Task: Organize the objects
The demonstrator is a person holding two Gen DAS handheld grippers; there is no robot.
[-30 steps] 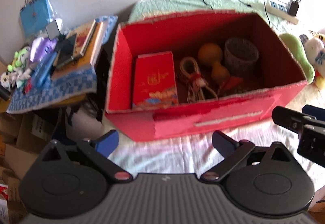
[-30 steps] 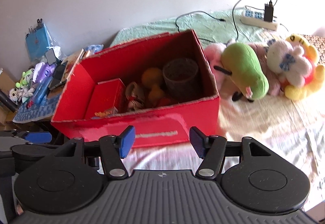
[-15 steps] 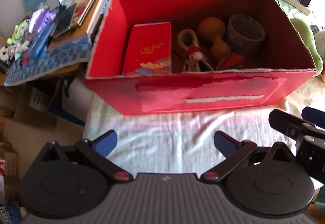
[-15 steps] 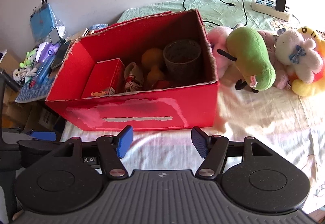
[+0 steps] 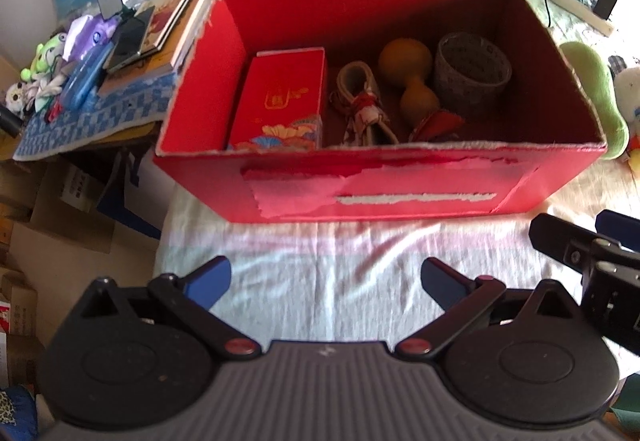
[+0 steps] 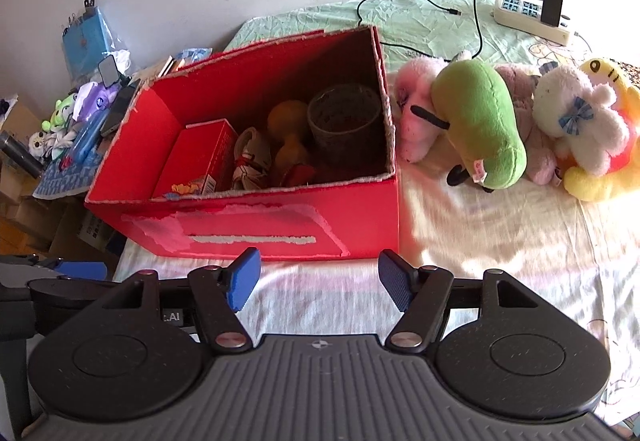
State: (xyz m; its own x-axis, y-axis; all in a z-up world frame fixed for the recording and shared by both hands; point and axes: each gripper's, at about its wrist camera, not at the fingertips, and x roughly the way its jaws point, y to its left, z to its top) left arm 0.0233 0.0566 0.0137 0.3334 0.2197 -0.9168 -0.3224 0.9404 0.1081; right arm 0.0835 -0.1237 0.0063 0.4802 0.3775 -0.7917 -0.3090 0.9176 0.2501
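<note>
Box, red, centre frame, already holds packet, gourd, cup etc. Plush toys at right of frame w/ none packed — likely next. Left gripper & right gripper both agape, empty, low near box front.

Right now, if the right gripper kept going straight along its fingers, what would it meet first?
Most likely the near front wall of the red box, which stands directly ahead of the open right gripper on the bedsheet. Depth is unclear, and nothing else shows between them.

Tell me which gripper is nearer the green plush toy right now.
Right. The right gripper sits before the red box's right end, beside the green plush toy; the left gripper faces the box's middle.
</note>
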